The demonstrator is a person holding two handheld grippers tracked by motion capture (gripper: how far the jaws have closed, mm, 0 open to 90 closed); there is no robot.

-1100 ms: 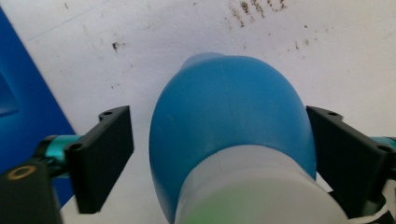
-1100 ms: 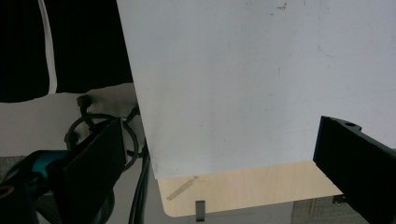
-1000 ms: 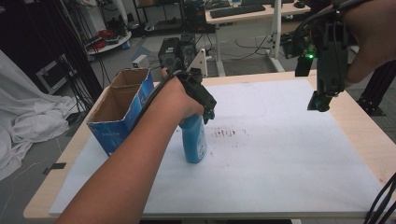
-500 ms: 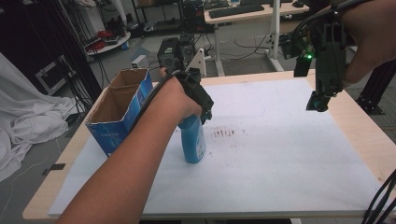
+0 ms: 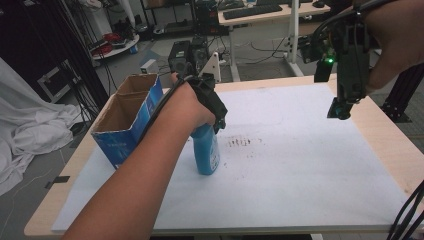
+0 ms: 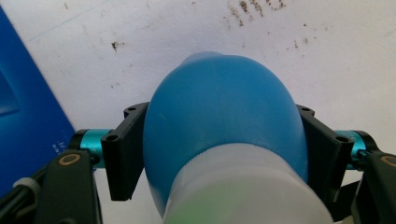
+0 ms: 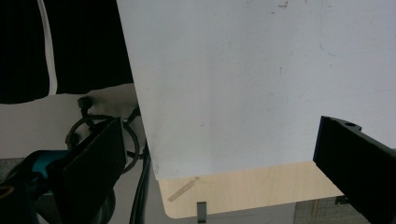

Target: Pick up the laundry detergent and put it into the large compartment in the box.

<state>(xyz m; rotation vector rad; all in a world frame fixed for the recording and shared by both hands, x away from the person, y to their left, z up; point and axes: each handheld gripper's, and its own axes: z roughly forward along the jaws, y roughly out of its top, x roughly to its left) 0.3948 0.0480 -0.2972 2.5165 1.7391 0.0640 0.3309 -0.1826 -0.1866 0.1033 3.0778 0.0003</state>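
I am gripping the blue bottle (image 5: 206,150) with my left gripper (image 5: 212,107), its jaws pinching the rounded shoulder just below the white cap, and the bottle is standing on the white sheet (image 5: 300,165) just right of the open cardboard box (image 5: 131,120). My right gripper (image 5: 341,107) is hanging over the far right corner, jaws spread and holding nothing. I am judging the curved plastic could slip or tip if I lift unevenly, knocking the box or falling.

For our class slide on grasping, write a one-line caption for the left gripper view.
Left tongs clamp a blue bottle from both sides above the stained white sheet.
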